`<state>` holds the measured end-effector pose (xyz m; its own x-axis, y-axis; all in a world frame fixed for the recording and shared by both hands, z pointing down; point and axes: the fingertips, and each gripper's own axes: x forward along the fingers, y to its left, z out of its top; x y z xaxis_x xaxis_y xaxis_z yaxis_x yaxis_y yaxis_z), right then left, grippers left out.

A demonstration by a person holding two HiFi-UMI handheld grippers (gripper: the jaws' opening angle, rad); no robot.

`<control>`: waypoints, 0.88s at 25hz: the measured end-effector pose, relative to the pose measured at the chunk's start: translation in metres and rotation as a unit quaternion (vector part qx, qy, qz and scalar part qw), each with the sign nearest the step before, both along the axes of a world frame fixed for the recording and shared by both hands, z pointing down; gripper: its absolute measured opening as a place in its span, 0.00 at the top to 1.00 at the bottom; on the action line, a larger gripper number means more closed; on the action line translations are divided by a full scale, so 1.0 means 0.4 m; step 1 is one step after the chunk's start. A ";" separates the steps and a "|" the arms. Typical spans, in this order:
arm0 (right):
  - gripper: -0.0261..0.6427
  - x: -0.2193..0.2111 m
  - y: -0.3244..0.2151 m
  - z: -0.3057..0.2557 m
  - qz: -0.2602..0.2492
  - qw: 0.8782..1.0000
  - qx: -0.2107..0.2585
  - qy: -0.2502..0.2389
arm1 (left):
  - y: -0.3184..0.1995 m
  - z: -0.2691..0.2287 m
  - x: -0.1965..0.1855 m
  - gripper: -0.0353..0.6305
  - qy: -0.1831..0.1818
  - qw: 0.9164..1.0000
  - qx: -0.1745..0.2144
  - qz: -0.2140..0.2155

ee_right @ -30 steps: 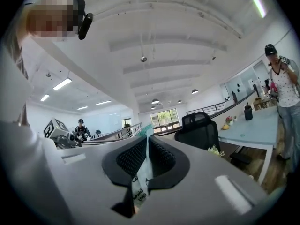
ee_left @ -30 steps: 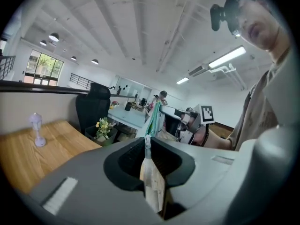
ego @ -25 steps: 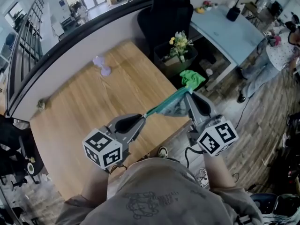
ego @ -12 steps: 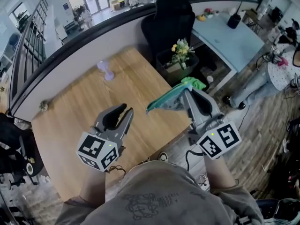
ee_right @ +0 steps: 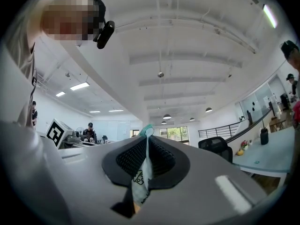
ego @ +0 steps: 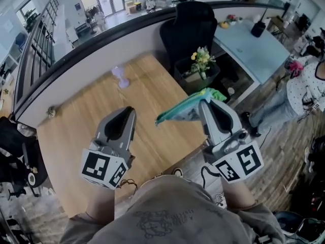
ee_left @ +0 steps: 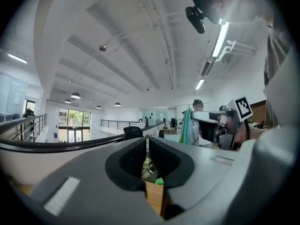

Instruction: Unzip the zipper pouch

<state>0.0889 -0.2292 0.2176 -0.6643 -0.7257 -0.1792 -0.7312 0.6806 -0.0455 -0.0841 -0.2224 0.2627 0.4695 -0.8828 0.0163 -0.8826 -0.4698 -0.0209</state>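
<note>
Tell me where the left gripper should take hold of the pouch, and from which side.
Probably the free tip of the pouch, taken from the left. The right gripper is clamped on the other end, so the pouch juts out sideways with its tip pointing towards the left gripper, whose jaws are closing on nothing.

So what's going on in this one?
A person works a claw in each hand over a wooden table. The right claw is clamped on a green zipper pouch, holding it in the air. The left claw is closing with nothing in it, clear of the pouch. The zipper's state isn't visible.
</note>
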 end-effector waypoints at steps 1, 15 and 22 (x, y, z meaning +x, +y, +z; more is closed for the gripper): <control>0.93 -0.005 0.003 0.006 -0.002 1.000 -0.002 0.001 | 0.002 0.004 -0.006 0.92 0.009 1.000 -0.002 -0.002; 0.93 -0.066 0.030 0.161 -0.033 0.997 -0.069 0.032 | 0.060 0.143 -0.058 0.95 -0.014 0.997 -0.050 -0.049; 0.93 -0.083 0.028 0.169 -0.037 0.996 -0.073 0.036 | 0.061 0.152 -0.078 0.95 -0.017 0.997 -0.056 -0.055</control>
<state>0.0556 -0.2180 0.2851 -0.7245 -0.6888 -0.0252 -0.6840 0.7229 -0.0976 -0.1152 -0.1982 0.3237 0.3676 -0.9206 0.1320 -0.9285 -0.3713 -0.0037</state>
